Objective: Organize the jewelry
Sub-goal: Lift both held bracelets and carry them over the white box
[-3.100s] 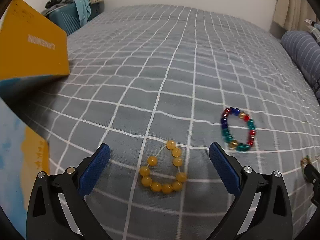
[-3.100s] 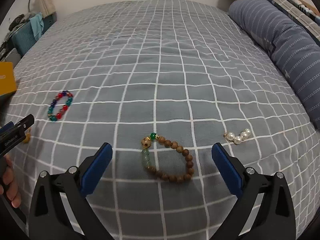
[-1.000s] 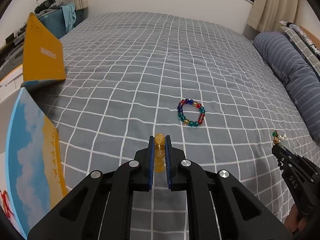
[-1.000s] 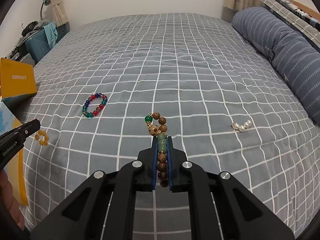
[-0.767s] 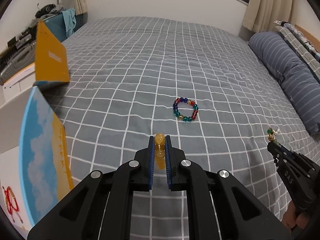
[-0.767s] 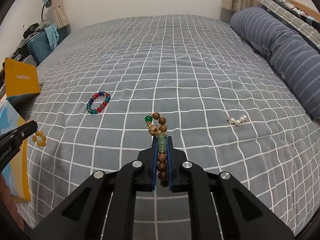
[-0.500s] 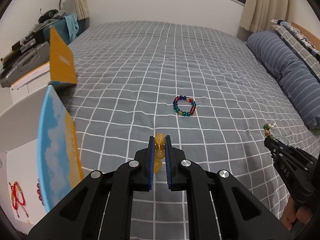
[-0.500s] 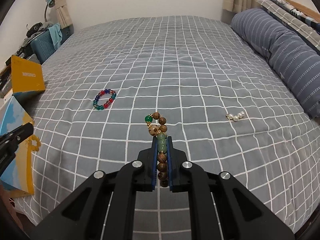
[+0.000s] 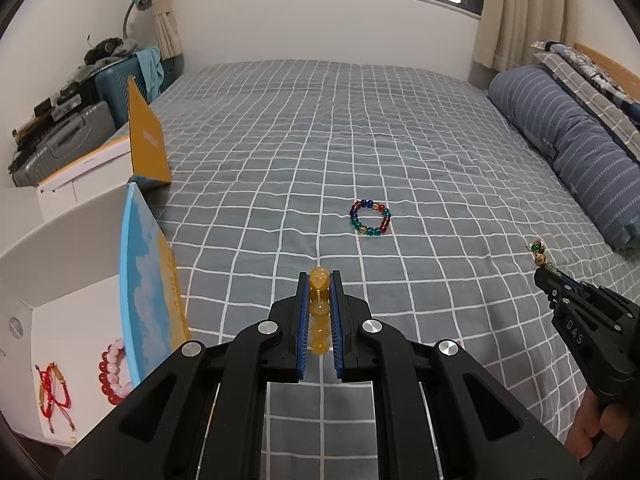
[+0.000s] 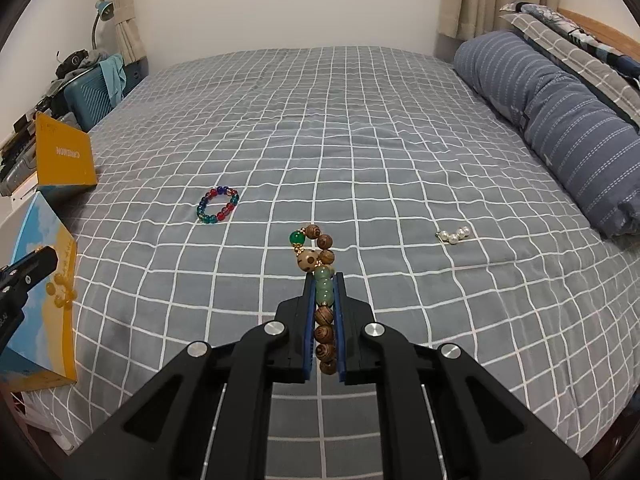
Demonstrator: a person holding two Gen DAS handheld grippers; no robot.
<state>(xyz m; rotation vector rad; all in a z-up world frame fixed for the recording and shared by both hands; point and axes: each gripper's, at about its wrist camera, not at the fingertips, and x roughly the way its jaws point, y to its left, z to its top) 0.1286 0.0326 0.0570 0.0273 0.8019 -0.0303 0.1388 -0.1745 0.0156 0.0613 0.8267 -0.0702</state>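
Left wrist view: left tool [image 9: 319, 280] level above bed, pinching yellow bracelet [image 9: 319, 308]; right tool [image 10: 324, 280] pinching wooden bracelet [image 10: 322, 300].

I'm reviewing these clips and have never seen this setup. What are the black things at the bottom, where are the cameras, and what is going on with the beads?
There is no robot here. A person holds a hand-operated claw in each hand, and a fisheye camera on each looks forward along its two fingers.

In the left wrist view the left claw is shut on a yellow bead bracelet. In the right wrist view the right claw is shut on a wooden bead bracelet with green beads.

Both are held above a bed with a grey checked cover. On it lie a multicoloured bead bracelet and a small pearl piece. At the left edge an open white box holds red and pink bracelets.
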